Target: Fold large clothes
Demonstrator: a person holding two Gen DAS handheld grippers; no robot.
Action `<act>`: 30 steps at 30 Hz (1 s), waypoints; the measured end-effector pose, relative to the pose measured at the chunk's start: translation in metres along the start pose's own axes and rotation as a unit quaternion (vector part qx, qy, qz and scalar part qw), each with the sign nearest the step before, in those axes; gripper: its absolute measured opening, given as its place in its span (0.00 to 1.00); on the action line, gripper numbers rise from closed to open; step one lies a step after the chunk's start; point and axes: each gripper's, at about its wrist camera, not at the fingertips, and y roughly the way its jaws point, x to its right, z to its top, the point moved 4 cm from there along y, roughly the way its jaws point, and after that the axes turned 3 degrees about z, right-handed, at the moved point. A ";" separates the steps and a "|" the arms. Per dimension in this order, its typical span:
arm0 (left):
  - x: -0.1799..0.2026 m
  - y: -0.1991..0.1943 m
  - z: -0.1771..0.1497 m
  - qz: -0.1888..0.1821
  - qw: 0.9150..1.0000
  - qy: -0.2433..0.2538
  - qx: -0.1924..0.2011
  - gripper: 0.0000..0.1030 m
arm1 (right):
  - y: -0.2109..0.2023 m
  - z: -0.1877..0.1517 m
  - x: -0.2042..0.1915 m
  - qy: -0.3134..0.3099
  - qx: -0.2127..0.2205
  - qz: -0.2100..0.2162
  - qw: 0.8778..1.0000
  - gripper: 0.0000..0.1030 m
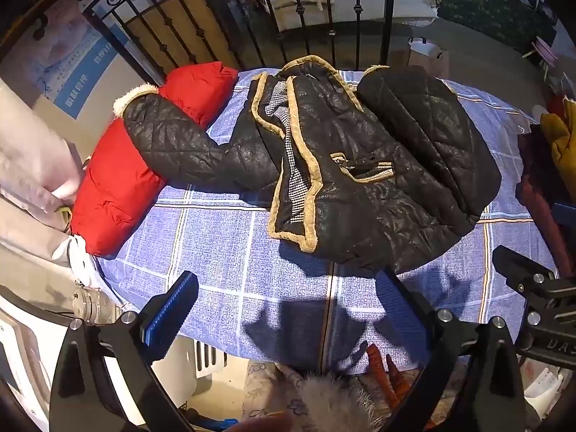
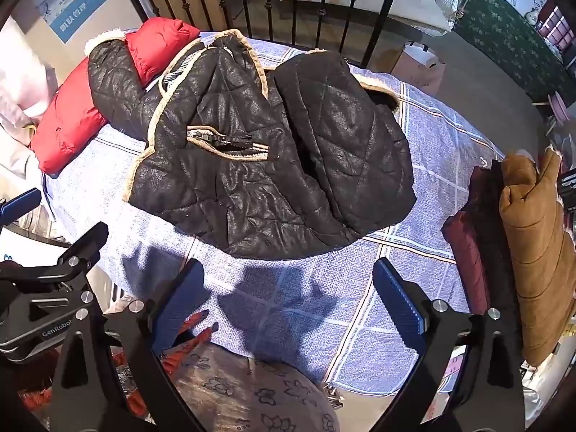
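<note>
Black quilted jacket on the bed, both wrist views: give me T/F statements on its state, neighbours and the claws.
1. The black quilted jacket with tan fleece trim lies on the blue checked bedsheet. True.
2. One jacket sleeve overlaps the red puffer garment. True.
3. The left claw is clamped on the jacket hem. False: it hangs open over bare sheet, nothing between its jaws.
4. The zip pocket on the jacket is zipped shut. False: it gapes partly open.
5. The right claw is open and empty. True.
6. The brown suede garment lies on top of the jacket. False: it sits apart at the bed's edge.
</note>
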 end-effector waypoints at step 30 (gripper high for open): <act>-0.004 0.002 -0.004 -0.003 1.000 -0.008 -0.003 0.95 | 0.001 -0.001 -0.004 -0.009 0.003 0.002 1.000 0.91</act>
